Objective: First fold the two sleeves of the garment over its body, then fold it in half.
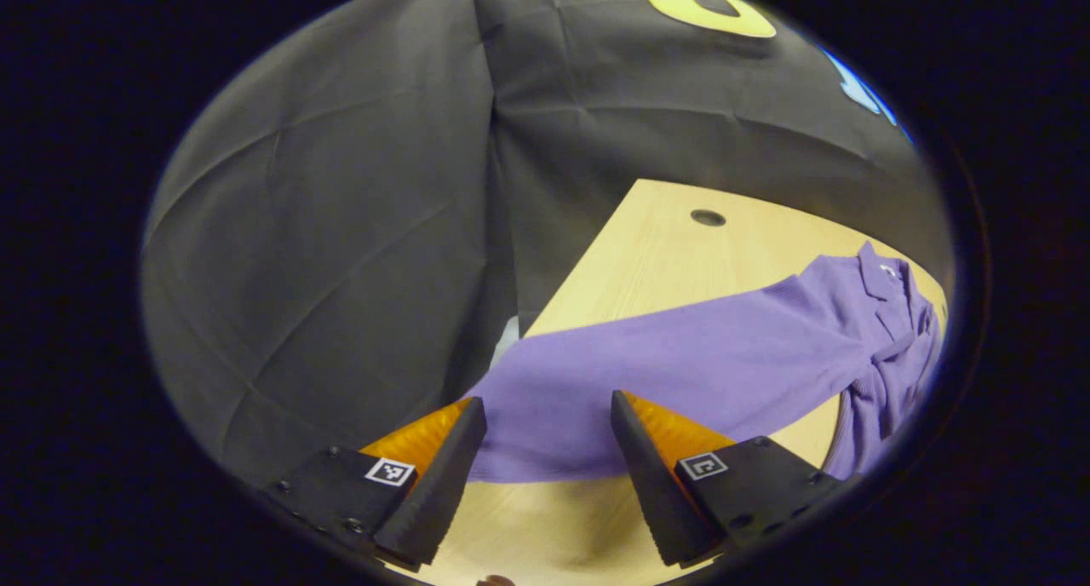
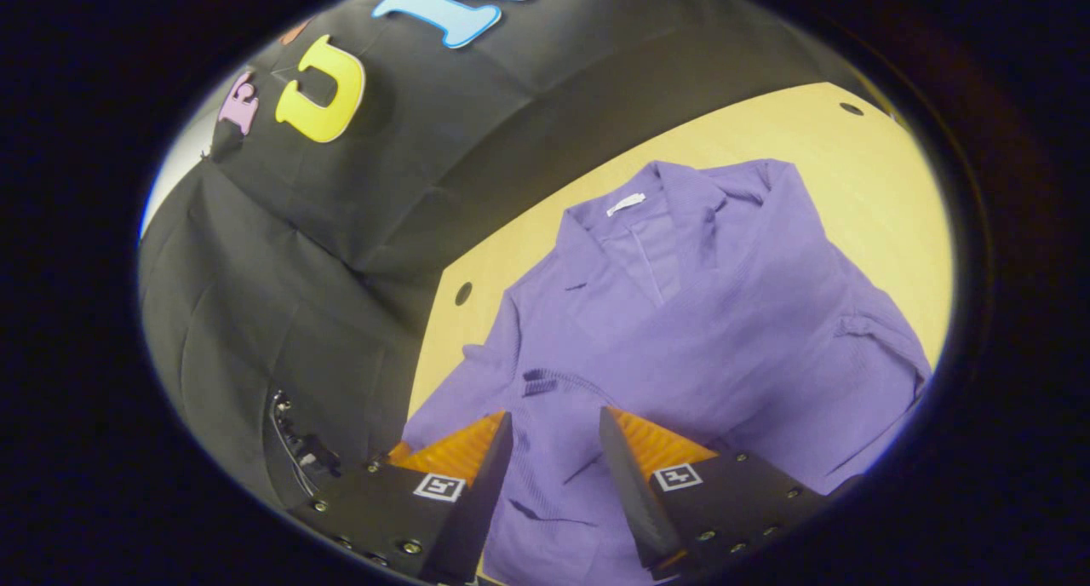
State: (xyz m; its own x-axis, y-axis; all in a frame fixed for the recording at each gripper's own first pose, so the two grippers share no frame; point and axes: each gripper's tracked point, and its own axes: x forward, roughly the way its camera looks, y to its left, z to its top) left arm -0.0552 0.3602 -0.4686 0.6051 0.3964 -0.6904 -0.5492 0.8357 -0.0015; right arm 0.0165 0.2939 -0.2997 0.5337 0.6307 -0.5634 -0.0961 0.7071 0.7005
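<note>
One purple shirt (image 2: pixel 681 313) lies flat on my table (image 2: pixel 869 169). Both my tongs hover released: the left (image 1: pixel 549 467) above a stretched-out sleeve (image 1: pixel 681 356), the right (image 2: pixel 553 475) above the shirt's body, collar (image 2: pixel 647 203) showing.

Black screwed mounts (image 1: pixel 341 488), square tag markers (image 2: pixel 439 486)

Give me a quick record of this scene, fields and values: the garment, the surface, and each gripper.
garment: purple collared cardigan, lying on the table, front up
sleeves: one stretched out across the table; fold state of the other unclear
surface: light wooden table with a round hole
left gripper: open, over the sleeve
right gripper: open, over the cardigan body
</note>
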